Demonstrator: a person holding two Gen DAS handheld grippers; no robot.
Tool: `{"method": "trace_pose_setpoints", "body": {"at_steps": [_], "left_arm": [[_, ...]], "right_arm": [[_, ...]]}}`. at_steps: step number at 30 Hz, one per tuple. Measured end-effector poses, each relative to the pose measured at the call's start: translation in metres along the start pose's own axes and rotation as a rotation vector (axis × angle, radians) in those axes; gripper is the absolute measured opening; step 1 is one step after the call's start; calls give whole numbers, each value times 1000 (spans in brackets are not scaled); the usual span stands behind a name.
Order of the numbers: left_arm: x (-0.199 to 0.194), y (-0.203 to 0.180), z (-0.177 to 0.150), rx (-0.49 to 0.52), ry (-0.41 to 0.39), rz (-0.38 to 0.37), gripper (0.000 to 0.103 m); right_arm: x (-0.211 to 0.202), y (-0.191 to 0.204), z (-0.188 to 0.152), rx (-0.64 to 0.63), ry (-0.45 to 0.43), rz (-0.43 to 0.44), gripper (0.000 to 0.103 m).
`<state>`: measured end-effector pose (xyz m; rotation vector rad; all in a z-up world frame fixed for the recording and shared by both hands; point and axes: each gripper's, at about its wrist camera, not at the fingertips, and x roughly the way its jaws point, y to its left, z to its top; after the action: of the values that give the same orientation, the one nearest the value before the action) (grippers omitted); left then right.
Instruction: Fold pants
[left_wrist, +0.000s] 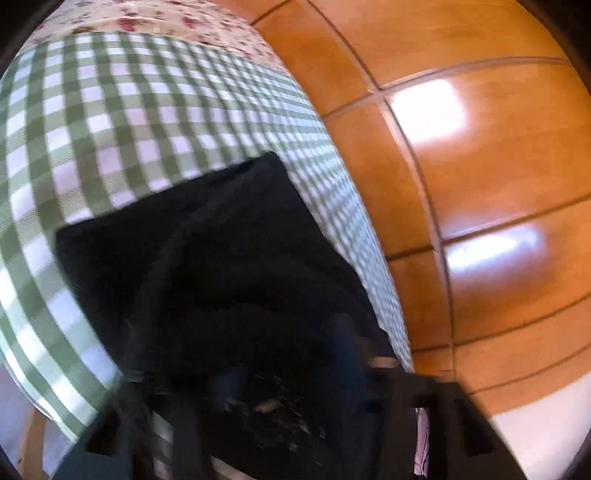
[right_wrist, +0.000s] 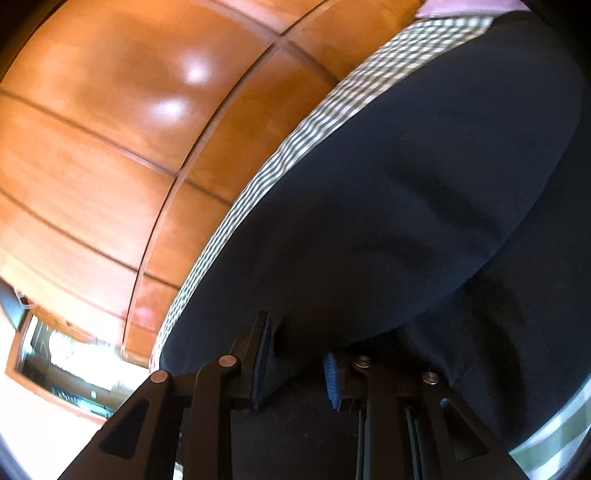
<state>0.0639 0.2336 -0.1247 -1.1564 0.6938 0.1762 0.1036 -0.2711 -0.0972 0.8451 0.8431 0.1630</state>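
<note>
Black pants lie on a green-and-white checked cloth. In the left wrist view the frame is blurred; dark fabric bunches up over my left gripper and hides its fingertips, so it appears shut on the pants. In the right wrist view the pants fill the right half, near the cloth's edge. My right gripper has its blue-padded fingers a little apart with a fold of the pants between them.
Orange-brown floor tiles lie beyond the cloth's edge in both views. A floral cloth lies at the far end. A dark-framed opening shows at lower left of the right wrist view.
</note>
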Motion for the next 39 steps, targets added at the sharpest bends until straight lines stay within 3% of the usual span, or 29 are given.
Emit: {"method": "trace_pose_setpoints", "body": {"at_steps": [3, 5, 8, 12, 15, 17, 20, 23, 27, 30, 35, 39], "left_arm": [[-1, -3, 7, 52, -4, -14, 8], [-11, -19, 11, 145, -31, -32, 7], [-36, -43, 23, 241, -94, -116, 7], [-65, -45, 34, 215, -133, -214, 7], [-69, -20, 26, 248, -112, -106, 7], [-53, 4, 13, 268, -66, 22, 7], [-31, 36, 4, 213, 3, 117, 6], [-31, 46, 2, 167, -5, 89, 6], [-47, 30, -2, 251, -70, 82, 6], [-58, 27, -1, 258, -125, 94, 6], [-52, 52, -11, 176, -109, 179, 9], [-64, 28, -23, 285, -188, 288, 21]], "right_arm": [[0, -7, 6, 47, -13, 15, 26], [0, -2, 10, 14, -11, 13, 13], [-13, 12, 14, -63, -30, 27, 10], [-39, 32, 16, -115, -54, 90, 10], [-53, 36, 4, -157, -30, 89, 10], [-51, 27, -10, -159, 23, 57, 10], [-38, 9, -30, -152, 79, -11, 10], [-26, -12, -41, -95, 105, -10, 9], [-31, -3, -39, -146, 92, -14, 9], [-45, 4, -38, -162, 73, 40, 9], [-36, 0, -57, -228, 125, 1, 9], [-34, -17, -50, -109, 131, 61, 11]]}}
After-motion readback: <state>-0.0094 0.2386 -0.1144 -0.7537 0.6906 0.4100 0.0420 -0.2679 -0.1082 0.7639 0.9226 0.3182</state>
